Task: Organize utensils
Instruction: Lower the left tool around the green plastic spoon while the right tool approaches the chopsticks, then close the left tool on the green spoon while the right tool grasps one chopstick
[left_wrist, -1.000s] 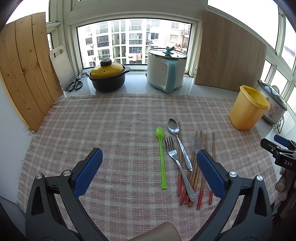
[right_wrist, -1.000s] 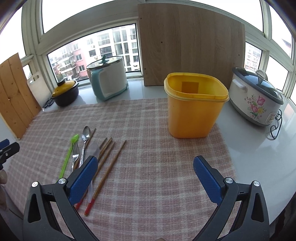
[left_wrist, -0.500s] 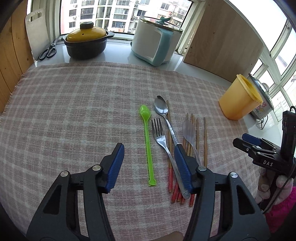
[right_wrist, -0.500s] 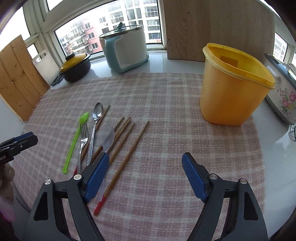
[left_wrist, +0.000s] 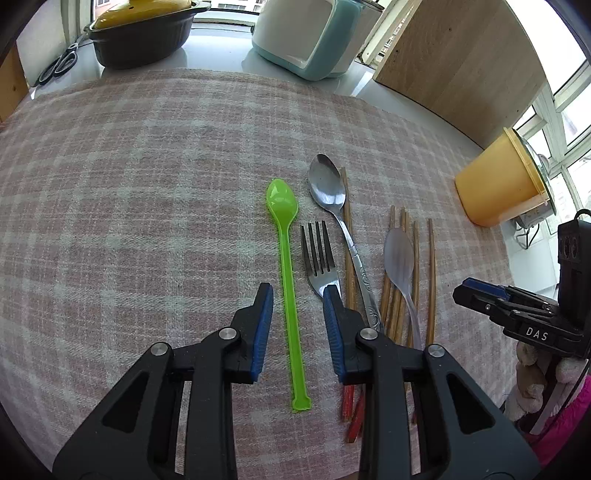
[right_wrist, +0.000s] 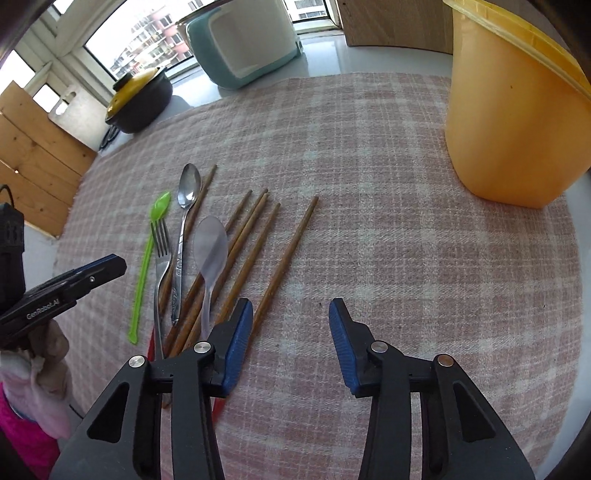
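Note:
A green plastic spoon (left_wrist: 286, 258) lies on the checked cloth, its handle running between the blue pads of my left gripper (left_wrist: 297, 290); the jaws are closing and the pads stand clear of it. Beside it lie a metal fork (left_wrist: 317, 254), a metal spoon (left_wrist: 330, 192), a clear plastic spoon (left_wrist: 399, 254) and several wooden chopsticks (left_wrist: 430, 266). My right gripper (right_wrist: 290, 308) hovers over bare cloth just right of the chopsticks (right_wrist: 291, 247), jaws closing with nothing between them. The yellow tub (right_wrist: 513, 122) stands at the far right.
At the back stand a dark pot with a yellow lid (left_wrist: 144, 33), a white and teal cooker (left_wrist: 306, 33), scissors (left_wrist: 59, 66) and wooden boards (left_wrist: 458, 62). The checked cloth (left_wrist: 129, 184) covers the counter. A person's gloved hand (right_wrist: 33, 354) holds the left tool.
Both grippers have dropped towards the cloth and tilted down while their jaws narrowed. The left one now straddles the green spoon's handle; the right one has come in beside the chopsticks.

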